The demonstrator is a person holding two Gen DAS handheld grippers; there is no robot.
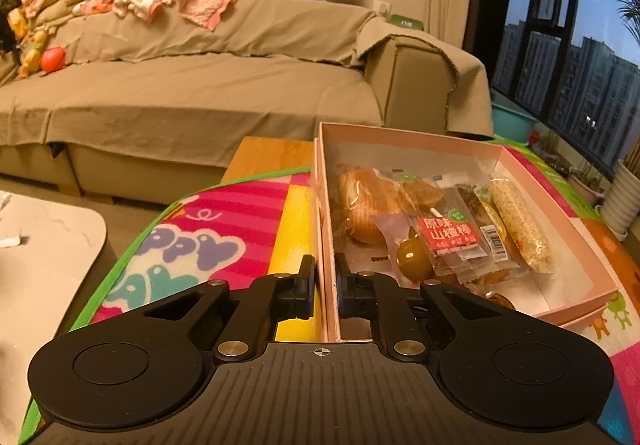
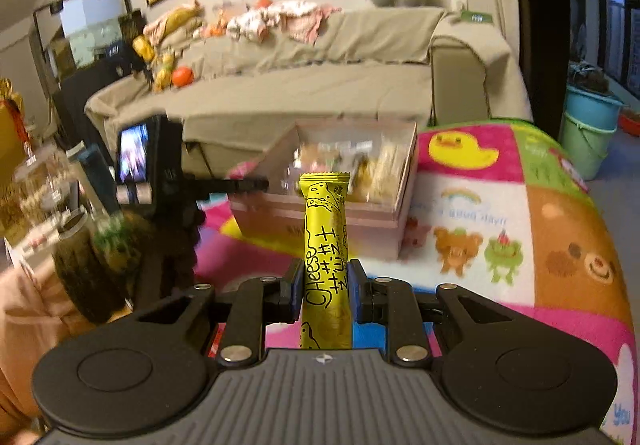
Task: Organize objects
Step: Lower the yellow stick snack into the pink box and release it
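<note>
**Box wall pinched, cheese stick in the other grip**

Bright cartoon play mat (image 1: 224,229) covers the low surface in front of a sofa (image 1: 192,93) draped in tan cloth, with clothes heaped along its backrest and dusk showing through the window at the right. On the mat sits a pink cardboard box (image 1: 404,139), its long left wall running along the mat's left edge. Inside lie wrapped snacks: a bread roll (image 1: 364,201) at the far left, a red-labelled hawthorn stick packet (image 1: 450,235) in the middle and a sesame-coated bar (image 1: 520,225) along the right wall.

The left gripper (image 1: 325,277) has its fingers closed tight on the box's left wall, one finger outside and one inside the near corner.

In the right wrist view the right gripper (image 2: 325,285) is clamped on a yellow cheese stick packet (image 2: 326,241), which stands upright between the fingers, clear of the mat and short of the box's near wall. That view is blurred.
</note>
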